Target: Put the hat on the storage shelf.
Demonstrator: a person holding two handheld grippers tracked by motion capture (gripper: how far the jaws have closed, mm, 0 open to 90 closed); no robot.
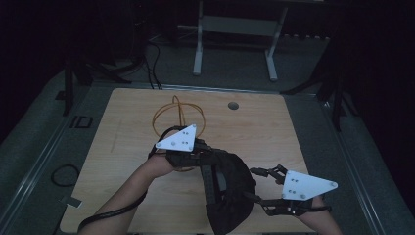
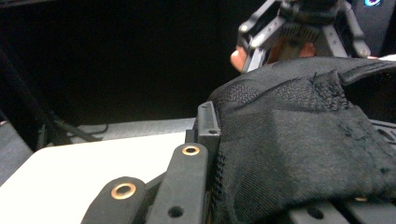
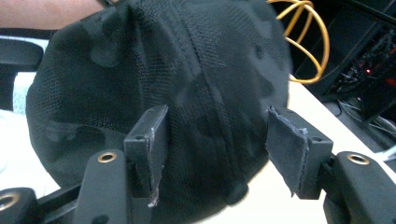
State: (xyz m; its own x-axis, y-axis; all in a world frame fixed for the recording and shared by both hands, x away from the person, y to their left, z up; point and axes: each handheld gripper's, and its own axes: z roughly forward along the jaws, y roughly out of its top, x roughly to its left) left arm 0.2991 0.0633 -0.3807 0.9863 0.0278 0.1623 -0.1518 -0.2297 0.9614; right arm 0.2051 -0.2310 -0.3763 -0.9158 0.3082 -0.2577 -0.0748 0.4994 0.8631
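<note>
Near the front edge of the worktop [image 1: 127,112], a black mesh cap [image 1: 229,188] is held up off the wood by the left gripper [image 1: 195,156], whose fingers are clamped shut on the cap's fabric at its rim; the left gripper view shows the cloth [image 2: 299,154] bunched right against that finger. The right gripper [image 1: 266,172] sits just beside the cap on the person's right, its 2 fingers standing apart with nothing pressed between them. In the right gripper view the cap's crown [image 3: 187,84] lies straight ahead of those fingers, close behind the gap but apparently not pinched by either pad. The cap's long axis runs roughly from the left gripper toward the person, so its free rounded side faces the right gripper. A judgement: the right hand is the nearer free hand, and a short push forward would put fabric between its fingers. Behind the cap, a yellow wire frame [image 1: 172,117] stands on the worktop.
</note>
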